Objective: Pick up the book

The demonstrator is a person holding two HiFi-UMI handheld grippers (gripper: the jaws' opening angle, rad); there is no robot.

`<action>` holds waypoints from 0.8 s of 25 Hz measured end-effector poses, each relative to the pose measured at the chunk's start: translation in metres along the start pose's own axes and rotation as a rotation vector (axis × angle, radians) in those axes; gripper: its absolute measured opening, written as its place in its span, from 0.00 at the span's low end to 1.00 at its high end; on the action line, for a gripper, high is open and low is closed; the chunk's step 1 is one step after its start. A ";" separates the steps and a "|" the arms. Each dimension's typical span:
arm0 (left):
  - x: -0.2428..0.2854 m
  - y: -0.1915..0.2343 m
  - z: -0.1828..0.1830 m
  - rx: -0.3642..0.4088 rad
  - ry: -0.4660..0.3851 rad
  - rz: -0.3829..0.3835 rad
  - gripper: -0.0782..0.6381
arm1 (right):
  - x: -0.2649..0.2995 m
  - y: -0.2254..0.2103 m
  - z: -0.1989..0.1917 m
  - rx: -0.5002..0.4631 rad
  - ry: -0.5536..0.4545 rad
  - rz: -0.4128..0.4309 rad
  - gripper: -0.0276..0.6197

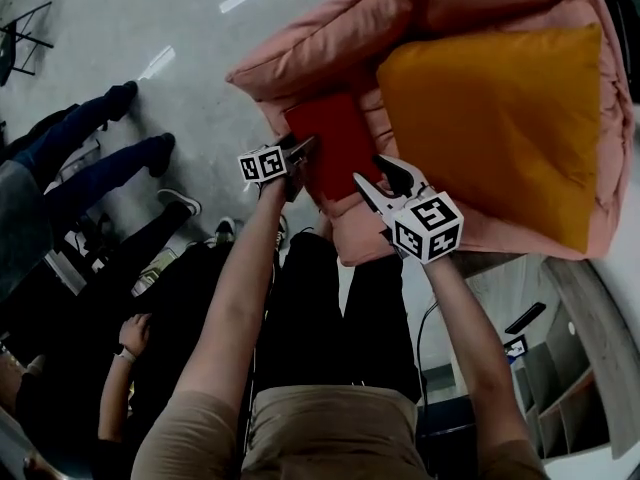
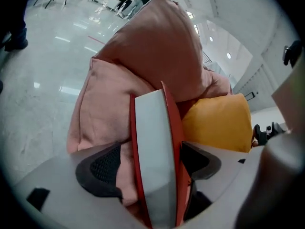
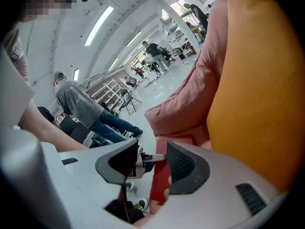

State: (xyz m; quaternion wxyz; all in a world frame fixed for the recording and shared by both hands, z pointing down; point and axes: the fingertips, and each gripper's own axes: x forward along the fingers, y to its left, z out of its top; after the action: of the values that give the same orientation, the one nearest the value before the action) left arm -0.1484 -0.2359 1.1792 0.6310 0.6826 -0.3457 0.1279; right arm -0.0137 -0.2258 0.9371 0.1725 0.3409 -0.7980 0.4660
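The red book (image 1: 338,146) lies on the pink beanbag (image 1: 330,38). The left gripper (image 1: 300,156) stands open round its edge, the right gripper (image 1: 383,180) open and empty beside it. Next, I think: squeeze, then lift

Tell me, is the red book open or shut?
Shut. The left gripper view shows the book edge-on, both red covers tight against one white block of pages.
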 end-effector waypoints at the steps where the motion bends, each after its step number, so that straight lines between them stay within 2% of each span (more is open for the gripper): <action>1: 0.002 0.001 0.001 -0.005 -0.002 -0.007 0.66 | 0.002 -0.004 0.003 0.002 -0.006 -0.005 0.32; 4: 0.006 -0.002 0.006 -0.036 -0.014 -0.053 0.68 | 0.006 -0.012 0.015 0.007 -0.030 -0.016 0.32; 7: 0.014 -0.017 0.009 -0.102 -0.032 -0.119 0.68 | 0.009 -0.012 0.021 0.006 -0.044 -0.016 0.32; 9: 0.021 -0.028 0.011 -0.129 -0.030 -0.117 0.68 | 0.010 -0.011 0.022 0.013 -0.051 -0.014 0.32; 11: 0.025 -0.035 0.012 -0.090 0.002 -0.038 0.68 | 0.009 -0.011 0.022 0.032 -0.062 -0.017 0.32; 14: 0.026 -0.055 0.007 0.053 0.052 0.107 0.68 | 0.001 -0.011 0.021 0.058 -0.080 -0.031 0.32; 16: 0.023 -0.070 0.004 0.126 0.057 0.180 0.68 | -0.006 -0.012 0.019 0.067 -0.087 -0.040 0.32; 18: 0.021 -0.079 0.000 0.144 0.049 0.230 0.68 | -0.013 -0.012 0.017 0.072 -0.090 -0.048 0.32; 20: 0.021 -0.082 -0.006 0.119 0.054 0.266 0.68 | -0.018 -0.012 0.015 0.075 -0.090 -0.053 0.32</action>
State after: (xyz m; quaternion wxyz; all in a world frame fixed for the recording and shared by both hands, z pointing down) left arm -0.0796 -0.2393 1.1301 0.5760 0.6633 -0.4076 0.2490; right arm 0.0084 -0.2355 0.9263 0.1358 0.3888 -0.7776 0.4751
